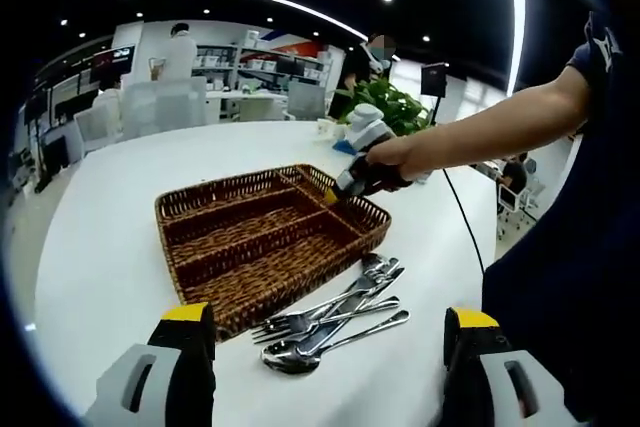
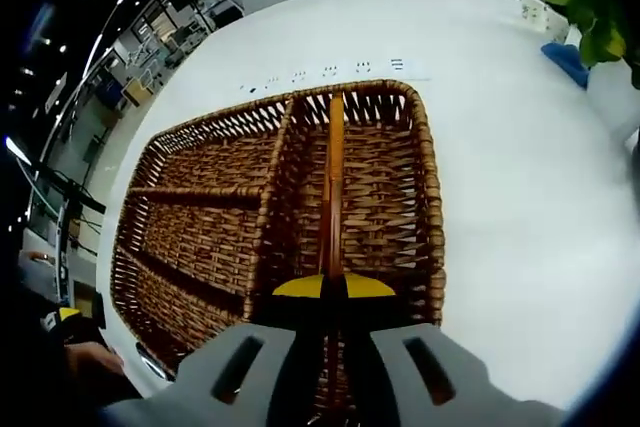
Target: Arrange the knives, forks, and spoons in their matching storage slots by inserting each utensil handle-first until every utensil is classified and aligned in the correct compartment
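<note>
A brown wicker tray (image 1: 290, 292) with several compartments lies on the white table. A heap of steel forks, spoons and knives (image 1: 335, 322) lies just off its near right side. My left gripper (image 1: 327, 317) hangs open above the table, its yellow-tipped jaws wide apart on either side of the heap, holding nothing. A person's hand holds my right gripper (image 1: 335, 194) over the tray's far end. In the right gripper view my right gripper (image 2: 335, 287) is shut on a smooth orange-brown bar (image 2: 335, 187). The bar runs along the end compartment to the tray's rim (image 2: 432, 197). Whether it is a held item or part of the tray I cannot tell.
The person's bare arm (image 1: 500, 117) reaches in from the right above the table. A potted green plant (image 1: 400, 107) and a blue thing (image 2: 565, 57) stand at the far edge. A dark cable (image 1: 462, 222) trails off the right side. Desks, shelves and people are beyond.
</note>
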Available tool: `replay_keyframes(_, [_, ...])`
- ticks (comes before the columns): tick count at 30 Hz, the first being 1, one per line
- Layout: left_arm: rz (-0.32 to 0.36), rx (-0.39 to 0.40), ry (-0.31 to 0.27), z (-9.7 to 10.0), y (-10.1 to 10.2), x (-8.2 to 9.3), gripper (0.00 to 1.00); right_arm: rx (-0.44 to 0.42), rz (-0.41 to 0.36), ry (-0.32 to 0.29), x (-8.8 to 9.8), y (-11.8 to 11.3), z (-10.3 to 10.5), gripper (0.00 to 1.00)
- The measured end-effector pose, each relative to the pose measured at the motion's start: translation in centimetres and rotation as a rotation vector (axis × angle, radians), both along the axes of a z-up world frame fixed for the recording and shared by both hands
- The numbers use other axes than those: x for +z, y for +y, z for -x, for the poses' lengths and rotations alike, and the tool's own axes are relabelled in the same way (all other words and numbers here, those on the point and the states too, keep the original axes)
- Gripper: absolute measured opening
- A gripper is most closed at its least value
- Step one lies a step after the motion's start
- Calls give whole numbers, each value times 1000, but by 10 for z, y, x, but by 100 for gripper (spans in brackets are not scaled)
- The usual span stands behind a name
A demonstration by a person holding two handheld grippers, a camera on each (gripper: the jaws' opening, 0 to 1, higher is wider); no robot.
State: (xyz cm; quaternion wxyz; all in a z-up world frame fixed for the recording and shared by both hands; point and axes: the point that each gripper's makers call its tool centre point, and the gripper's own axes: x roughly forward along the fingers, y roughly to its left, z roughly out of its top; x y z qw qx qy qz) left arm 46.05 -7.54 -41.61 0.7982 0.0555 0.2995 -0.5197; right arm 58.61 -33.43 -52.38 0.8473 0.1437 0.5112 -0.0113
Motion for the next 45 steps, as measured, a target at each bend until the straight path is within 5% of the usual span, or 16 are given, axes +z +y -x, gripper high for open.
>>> replay_keyframes(8, [-5,-2,6,1,-1,-1,100,-37,-3,41,-8,-4,3,3])
replay_keyframes(24, [-16,-11,-5,1,-1,0,100,22,35,49,-7,-7,2,3])
replay_keyframes(34, [-28,-14,-11,2,2,-1,99,36,66,-10,7,-10,-1,9])
replay_keyframes(45, [-47,7,0,-6,9,-2,100,164,107,-135,39,-1,5,33])
